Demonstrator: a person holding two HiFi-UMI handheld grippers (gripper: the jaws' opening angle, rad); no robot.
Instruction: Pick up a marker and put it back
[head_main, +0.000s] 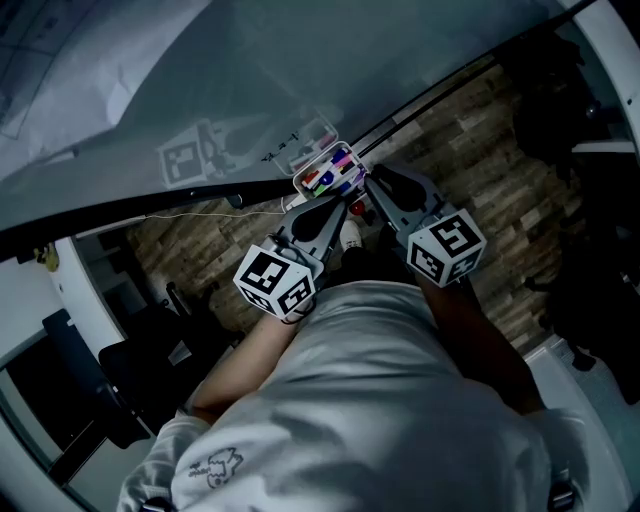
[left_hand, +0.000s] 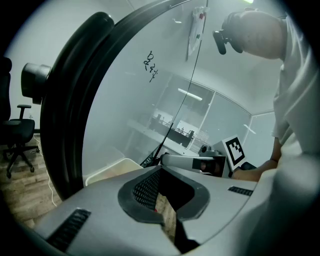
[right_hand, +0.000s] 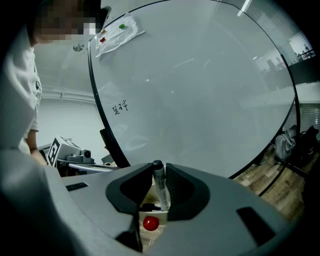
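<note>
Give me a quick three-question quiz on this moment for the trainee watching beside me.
1. True or false: the left gripper has a marker between its jaws.
2. Which one holds the marker with the black cap? A) the left gripper B) the right gripper C) neither
3. Fill in: in the head view, the box of markers sits at the lower edge of the ____.

Key
1. False: its jaws stand slightly apart with only floor showing between them.
2. B: the marker stands upright, pinched between that gripper's jaws.
3. whiteboard
</note>
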